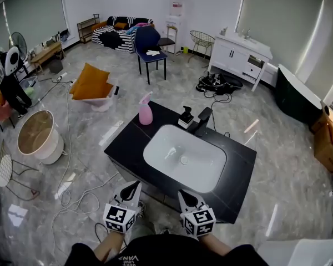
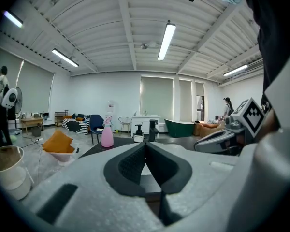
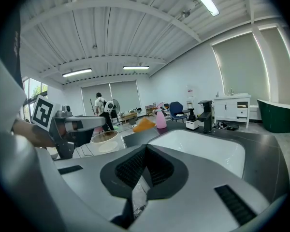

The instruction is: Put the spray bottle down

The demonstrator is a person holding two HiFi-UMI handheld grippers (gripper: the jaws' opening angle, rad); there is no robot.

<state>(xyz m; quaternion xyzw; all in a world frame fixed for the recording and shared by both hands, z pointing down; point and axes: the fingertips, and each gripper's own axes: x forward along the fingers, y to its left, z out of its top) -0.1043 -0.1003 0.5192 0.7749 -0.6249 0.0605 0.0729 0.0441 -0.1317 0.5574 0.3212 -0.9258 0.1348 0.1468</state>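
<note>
The pink spray bottle [image 1: 146, 111] stands upright on the far left corner of the black counter [image 1: 127, 143], apart from both grippers. It also shows in the left gripper view as the spray bottle [image 2: 107, 133] and in the right gripper view as the spray bottle [image 3: 160, 118]. My left gripper [image 1: 134, 188] is at the counter's near edge, shut with nothing in it; its pads [image 2: 146, 144] meet. My right gripper [image 1: 183, 194] is beside it, also shut and empty, its pads [image 3: 145, 148] touching. A white sink basin [image 1: 184, 155] fills the counter's middle.
A black faucet [image 1: 202, 119] and a soap dispenser [image 1: 186, 117] stand behind the basin. On the floor to the left are a round white tub [image 1: 38, 134], loose cables [image 1: 72, 193] and an orange cushion [image 1: 90, 82]. A blue chair [image 1: 151, 49] stands farther back.
</note>
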